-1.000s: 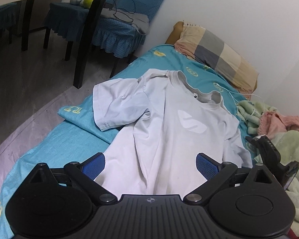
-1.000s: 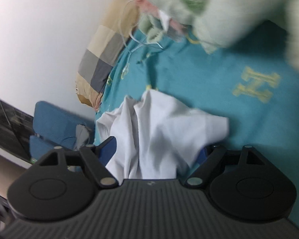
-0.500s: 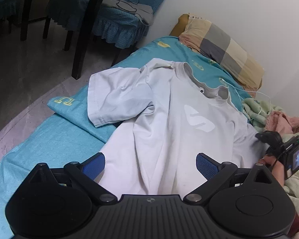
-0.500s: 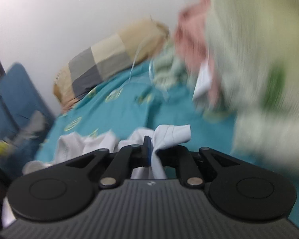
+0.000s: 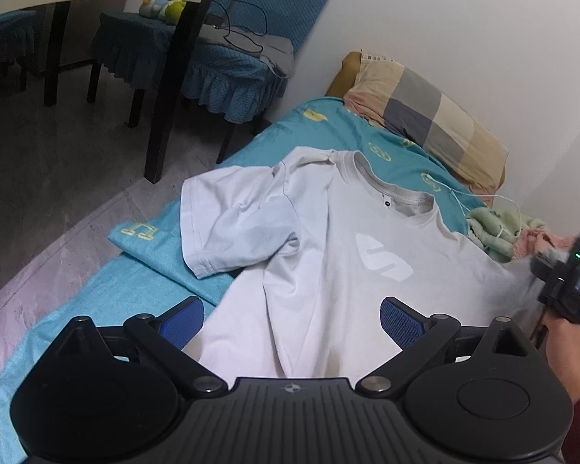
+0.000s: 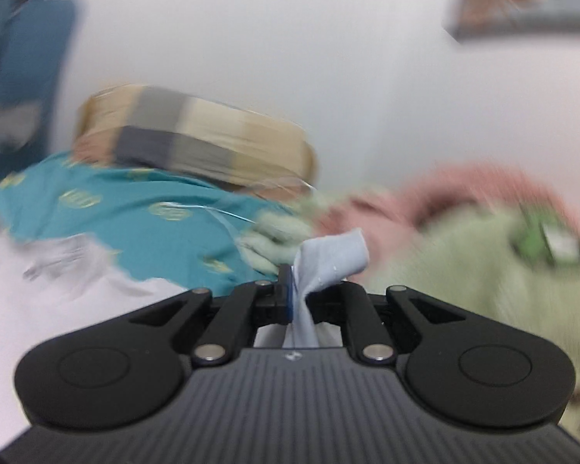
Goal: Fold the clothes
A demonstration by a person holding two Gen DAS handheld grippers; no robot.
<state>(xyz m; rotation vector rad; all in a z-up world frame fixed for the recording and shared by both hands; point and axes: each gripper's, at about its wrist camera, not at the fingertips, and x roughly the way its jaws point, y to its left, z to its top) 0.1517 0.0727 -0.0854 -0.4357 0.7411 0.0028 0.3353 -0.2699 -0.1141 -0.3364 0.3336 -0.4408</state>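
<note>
A white T-shirt [image 5: 328, 270] with a pale logo lies front up on the teal bed sheet [image 5: 96, 294]. Its left sleeve is folded in over the chest. My left gripper [image 5: 292, 315] hovers open over the shirt's lower part, touching nothing. In the left wrist view my right gripper [image 5: 537, 270] is at the far right edge, held by a hand, pulling the shirt's right sleeve taut. The blurred right wrist view shows my right gripper [image 6: 295, 286] shut on a bunched fold of the white T-shirt [image 6: 328, 251], lifted off the bed.
A checked pillow [image 5: 425, 123] lies at the head of the bed by the white wall. A heap of green and pink clothes [image 5: 522, 228] sits on the right. Blue-covered chairs [image 5: 228, 69] and a dark table leg [image 5: 174, 89] stand on the floor at left.
My right gripper went from open around the sleeve to shut on it, then rose and rolled upright, drawing the sleeve outward. The left gripper stayed nearly still.
</note>
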